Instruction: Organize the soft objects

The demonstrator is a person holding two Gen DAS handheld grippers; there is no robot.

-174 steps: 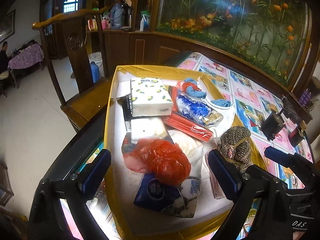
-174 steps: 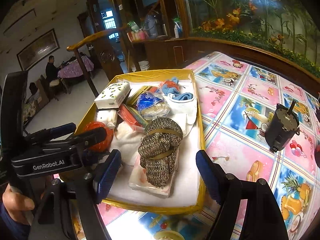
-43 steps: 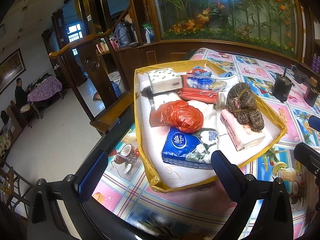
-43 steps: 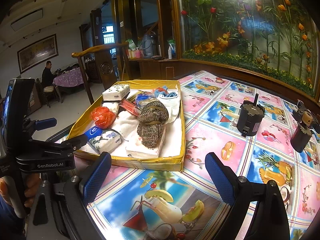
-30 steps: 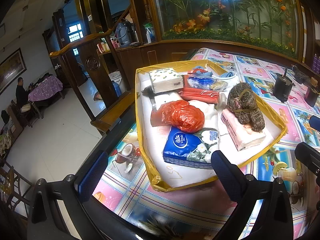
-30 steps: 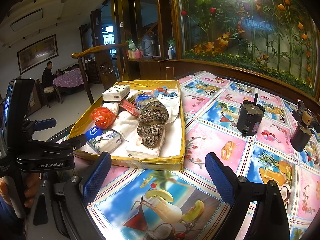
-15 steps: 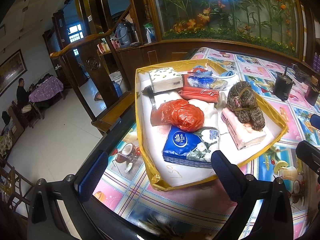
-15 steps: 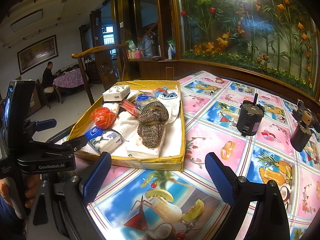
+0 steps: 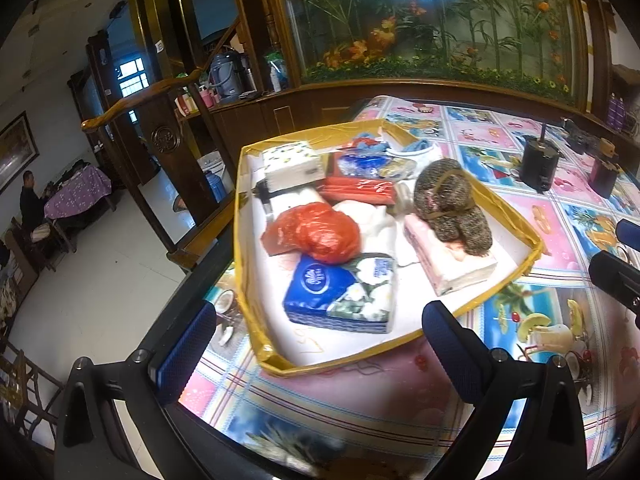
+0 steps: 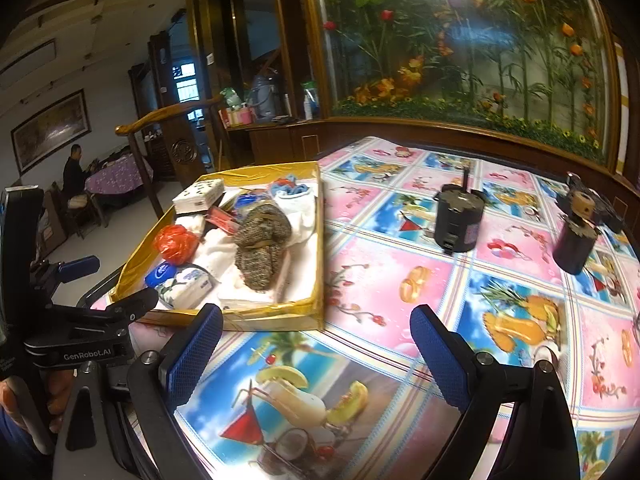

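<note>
One gold-edged tray [image 9: 516,258] sits on the patterned tablecloth [image 10: 500,280] and carries all the soft things. Counted in the left wrist view: one blue tissue pack [image 9: 340,294] at the near end, one red plastic bag [image 9: 316,234] just behind and touching it, one pink tissue pack [image 9: 448,264] to the right with one knitted brown bundle [image 9: 450,206] lying on top of it, one white spotted tissue box [image 9: 292,164] at the far left corner, one flat red packet [image 9: 358,190] and one blue-printed pouch [image 9: 360,164] behind it. White cloth [image 9: 376,218] lies under the middle items. Two dark cylindrical objects [image 10: 458,222] stand on the cloth well apart from the tray, to its right.

The left gripper [image 9: 320,336] hangs in front of the tray's near corner, its jaws spread wide and holding nothing; the blue tissue pack lies just beyond the gap. The right gripper [image 10: 316,344] is likewise spread wide and empty over bare tablecloth, with the tray ahead and to its left.
</note>
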